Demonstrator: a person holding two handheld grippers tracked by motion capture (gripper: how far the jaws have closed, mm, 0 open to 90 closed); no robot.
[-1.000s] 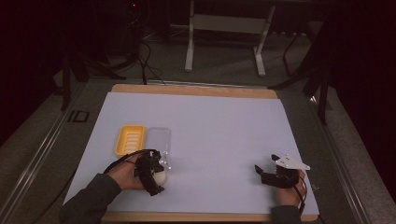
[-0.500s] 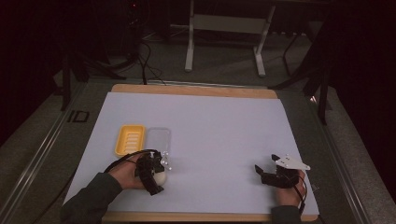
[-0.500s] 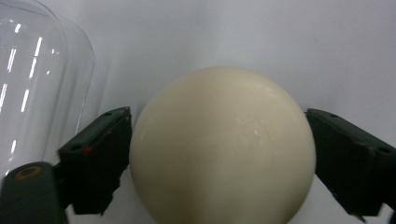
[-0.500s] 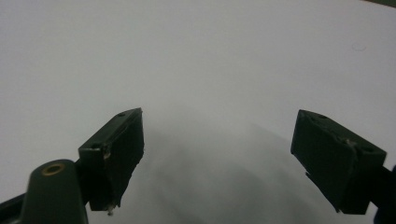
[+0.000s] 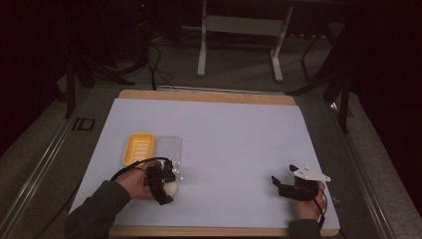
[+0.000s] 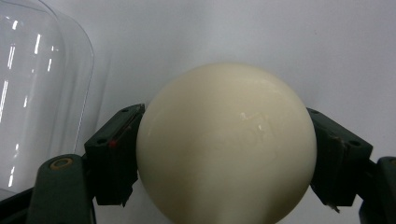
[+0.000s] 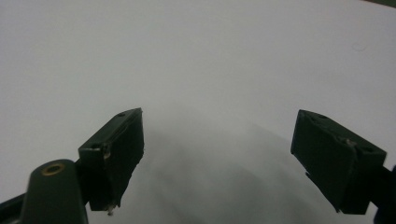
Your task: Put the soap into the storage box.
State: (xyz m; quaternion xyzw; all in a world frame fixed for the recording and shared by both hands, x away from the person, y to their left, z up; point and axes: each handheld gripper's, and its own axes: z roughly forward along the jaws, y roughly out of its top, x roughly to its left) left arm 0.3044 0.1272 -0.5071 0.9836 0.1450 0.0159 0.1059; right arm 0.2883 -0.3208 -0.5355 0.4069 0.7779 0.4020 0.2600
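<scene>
A cream, rounded bar of soap (image 6: pixel 226 144) lies on the white sheet near the front left. My left gripper (image 5: pixel 166 186) has just been closing its jaws, and both pads (image 6: pixel 116 140) now press on the sides of the soap (image 5: pixel 172 189). A hand holds this gripper low over the sheet. Just behind it lie a yellow soap dish (image 5: pixel 138 148) and a clear plastic lid (image 5: pixel 169 148) side by side; the lid (image 6: pixel 37 93) is at the left in the left gripper view. My right gripper (image 5: pixel 278 184) rests at the front right, open, with nothing between its fingers (image 7: pixel 116 144).
The white sheet (image 5: pixel 234 139) covers a wooden board (image 5: pixel 209 96) whose edge shows at the back and front. Metal stand legs (image 5: pixel 239 45) and cables (image 5: pixel 159 69) lie on the dark floor beyond the table. A grey rail (image 5: pixel 45 159) runs along the left side.
The left gripper's jaws have drawn in onto the cream soap. Both hands stay where they were, and the right gripper looks the same.
</scene>
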